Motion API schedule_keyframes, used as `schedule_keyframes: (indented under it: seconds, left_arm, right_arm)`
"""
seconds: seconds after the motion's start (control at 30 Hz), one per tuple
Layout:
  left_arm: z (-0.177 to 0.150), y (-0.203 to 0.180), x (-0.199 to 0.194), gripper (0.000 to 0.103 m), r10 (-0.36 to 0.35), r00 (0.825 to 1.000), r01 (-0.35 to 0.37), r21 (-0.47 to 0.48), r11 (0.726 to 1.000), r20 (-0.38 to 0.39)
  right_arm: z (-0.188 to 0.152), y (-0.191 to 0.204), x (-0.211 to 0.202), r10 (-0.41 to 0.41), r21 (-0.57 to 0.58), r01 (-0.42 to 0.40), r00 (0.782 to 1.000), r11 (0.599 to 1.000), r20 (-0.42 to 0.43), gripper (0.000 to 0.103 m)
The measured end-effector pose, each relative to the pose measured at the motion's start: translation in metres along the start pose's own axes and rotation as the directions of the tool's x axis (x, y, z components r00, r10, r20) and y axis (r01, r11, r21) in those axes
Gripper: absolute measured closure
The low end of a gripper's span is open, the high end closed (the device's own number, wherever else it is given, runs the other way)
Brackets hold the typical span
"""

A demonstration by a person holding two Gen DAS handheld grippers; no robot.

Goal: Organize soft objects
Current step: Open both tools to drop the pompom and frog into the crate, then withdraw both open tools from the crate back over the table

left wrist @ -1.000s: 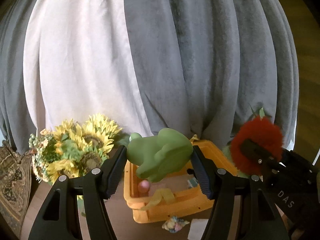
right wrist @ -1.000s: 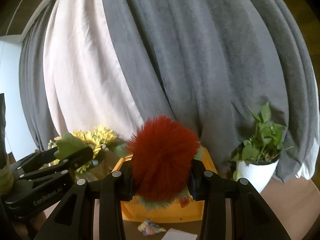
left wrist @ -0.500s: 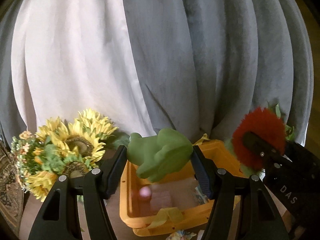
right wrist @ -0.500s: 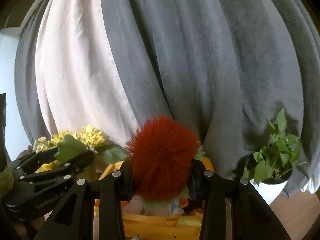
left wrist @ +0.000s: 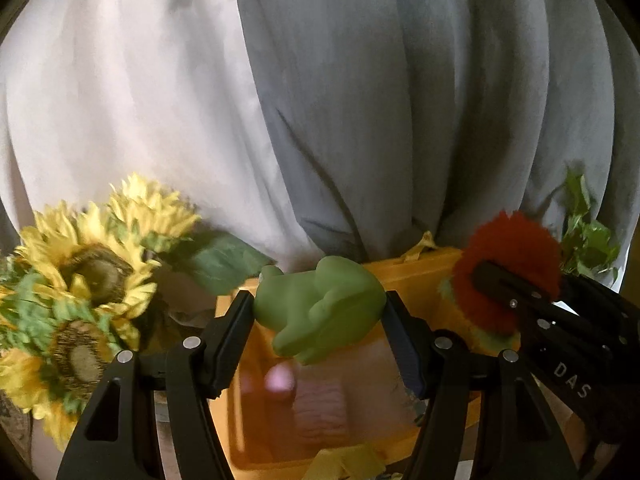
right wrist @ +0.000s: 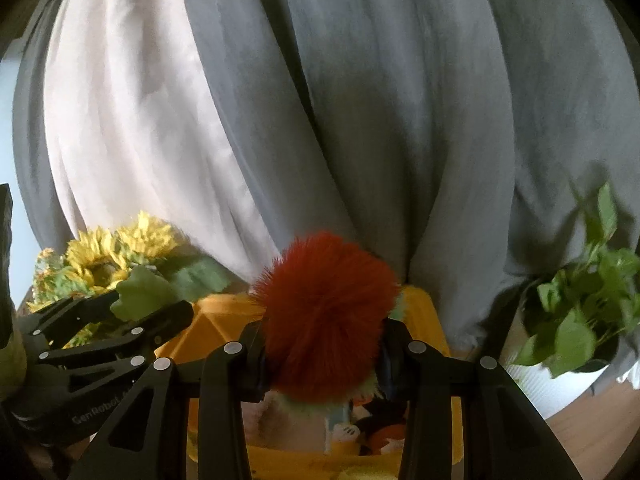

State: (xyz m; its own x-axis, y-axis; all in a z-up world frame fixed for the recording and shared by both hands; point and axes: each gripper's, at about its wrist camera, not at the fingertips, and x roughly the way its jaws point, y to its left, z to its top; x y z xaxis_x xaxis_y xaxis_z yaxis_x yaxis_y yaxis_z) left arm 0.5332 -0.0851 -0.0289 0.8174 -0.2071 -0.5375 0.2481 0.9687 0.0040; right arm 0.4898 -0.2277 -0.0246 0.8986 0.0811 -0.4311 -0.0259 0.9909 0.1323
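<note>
Left claw (left wrist: 318,320) holds green frog (left wrist: 320,312) over orange bin (left wrist: 420,280).

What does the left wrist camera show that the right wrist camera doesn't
Only the left wrist view shows the left gripper head-on, shut on the green frog toy, with a pink ball in the bin. Only the right wrist view shows the white pot under the leafy plant. Both show the orange bin, sunflowers, grey curtain, and the right gripper shut on the red fluffy toy.
</note>
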Motion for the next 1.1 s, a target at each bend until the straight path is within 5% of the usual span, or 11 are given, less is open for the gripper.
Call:
schedule_keyframes:
  seconds: [0.23, 0.33, 0.5, 1.1]
  left_arm:
    - [-0.004, -0.002, 0.037, 0.038, -0.027, 0.996, 0.029, 0.023, 0.999, -0.08]
    - [-0.005, -0.002, 0.046, 0.03, -0.016, 0.996, 0.019, 0.03, 0.999, -0.092]
    - [-0.005, -0.001, 0.043, 0.022, 0.007, 0.997, -0.005, 0.033, 0.999, -0.079]
    - [-0.013, -0.009, -0.046, 0.021, 0.022, 0.998, -0.025, 0.046, 0.999, 0.061]
  right_arm:
    - [-0.005, -0.01, 0.038, -0.009, 0.012, 0.01, 0.994, 1.0, -0.111, 0.061]
    - [-0.006, -0.013, 0.049, -0.011, 0.01, 0.013, 0.989, 1.0, -0.144, 0.059]
    - [-0.006, -0.016, 0.057, -0.025, 0.007, 0.027, 0.985, 1.0, -0.171, 0.04]
    - [0.001, -0.015, -0.021, -0.112, 0.049, 0.114, 0.993, 0.992, -0.049, 0.034]
